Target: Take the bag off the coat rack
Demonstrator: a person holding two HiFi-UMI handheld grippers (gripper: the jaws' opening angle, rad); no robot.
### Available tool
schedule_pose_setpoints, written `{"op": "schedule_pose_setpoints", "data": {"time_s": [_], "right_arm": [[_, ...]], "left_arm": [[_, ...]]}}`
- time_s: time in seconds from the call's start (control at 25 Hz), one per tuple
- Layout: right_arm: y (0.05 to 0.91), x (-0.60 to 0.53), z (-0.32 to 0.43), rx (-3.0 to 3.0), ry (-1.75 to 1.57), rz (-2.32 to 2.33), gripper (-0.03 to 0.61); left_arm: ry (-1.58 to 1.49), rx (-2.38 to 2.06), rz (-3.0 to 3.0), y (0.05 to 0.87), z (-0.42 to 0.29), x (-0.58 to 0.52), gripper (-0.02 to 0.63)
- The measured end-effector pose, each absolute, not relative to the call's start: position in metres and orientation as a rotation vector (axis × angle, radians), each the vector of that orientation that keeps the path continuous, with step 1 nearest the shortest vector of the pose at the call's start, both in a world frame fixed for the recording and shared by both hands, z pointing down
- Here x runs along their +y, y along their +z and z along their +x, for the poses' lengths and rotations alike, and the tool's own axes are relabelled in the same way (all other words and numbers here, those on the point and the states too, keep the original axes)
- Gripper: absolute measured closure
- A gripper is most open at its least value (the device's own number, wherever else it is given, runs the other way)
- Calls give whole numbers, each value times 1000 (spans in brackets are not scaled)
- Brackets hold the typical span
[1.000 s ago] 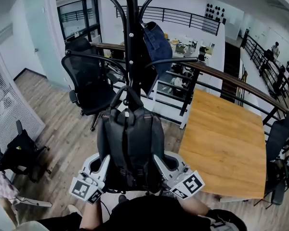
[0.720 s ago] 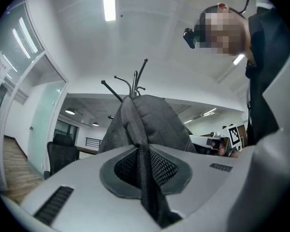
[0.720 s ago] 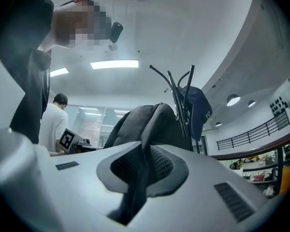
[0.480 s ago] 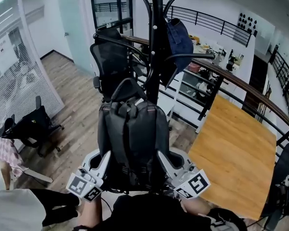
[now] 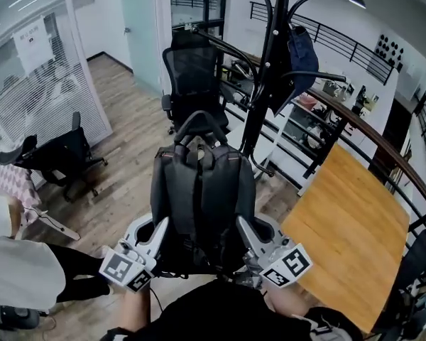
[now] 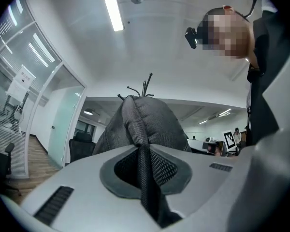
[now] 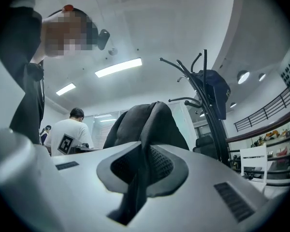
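Note:
A dark grey backpack [image 5: 202,204] hangs in front of me, held up by its two shoulder straps. My left gripper [image 5: 158,231] is shut on the left strap [image 6: 146,187], which runs between its jaws. At the other side my right gripper [image 5: 246,233] is shut on the right strap [image 7: 137,187]. The bag's top bulges above each pair of jaws [image 6: 145,122] [image 7: 152,124]. Its top handle [image 5: 199,123] stands free, left of the black coat rack's pole [image 5: 268,77]. The rack [image 7: 209,115] still carries a dark blue bag [image 5: 302,48].
A black office chair [image 5: 194,77] stands just beyond the bag. A wooden table [image 5: 348,219] lies to the right, behind a black railing [image 5: 355,130]. Another chair [image 5: 60,158] and a person in white [image 5: 14,272] are at the left, near a glass partition [image 5: 42,69].
Both grippers have carried the backpack left and away from the rack's pole; its handle, earlier against the pole, now hangs apart from it. The grips have not changed.

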State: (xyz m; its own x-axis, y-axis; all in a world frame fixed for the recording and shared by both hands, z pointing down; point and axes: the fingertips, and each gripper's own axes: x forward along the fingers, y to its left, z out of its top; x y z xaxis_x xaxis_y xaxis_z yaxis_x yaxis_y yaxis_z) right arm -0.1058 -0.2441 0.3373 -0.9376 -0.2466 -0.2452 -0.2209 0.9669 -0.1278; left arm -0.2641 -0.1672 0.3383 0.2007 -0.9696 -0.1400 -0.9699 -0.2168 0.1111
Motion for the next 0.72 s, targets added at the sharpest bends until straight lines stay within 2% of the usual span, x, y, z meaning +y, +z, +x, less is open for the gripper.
{"op": "schedule_pose_setpoints", "data": {"time_s": [0.32,0.72], "right_arm": [[353,-200,-107,2899,-209,-248,531],[403,-155,-114,2968,-358,54,531]], "left_arm": [[269,2047,-2395,350,-257,-106,574],[290,2360,-2206,399,-230,-26,574]]}}
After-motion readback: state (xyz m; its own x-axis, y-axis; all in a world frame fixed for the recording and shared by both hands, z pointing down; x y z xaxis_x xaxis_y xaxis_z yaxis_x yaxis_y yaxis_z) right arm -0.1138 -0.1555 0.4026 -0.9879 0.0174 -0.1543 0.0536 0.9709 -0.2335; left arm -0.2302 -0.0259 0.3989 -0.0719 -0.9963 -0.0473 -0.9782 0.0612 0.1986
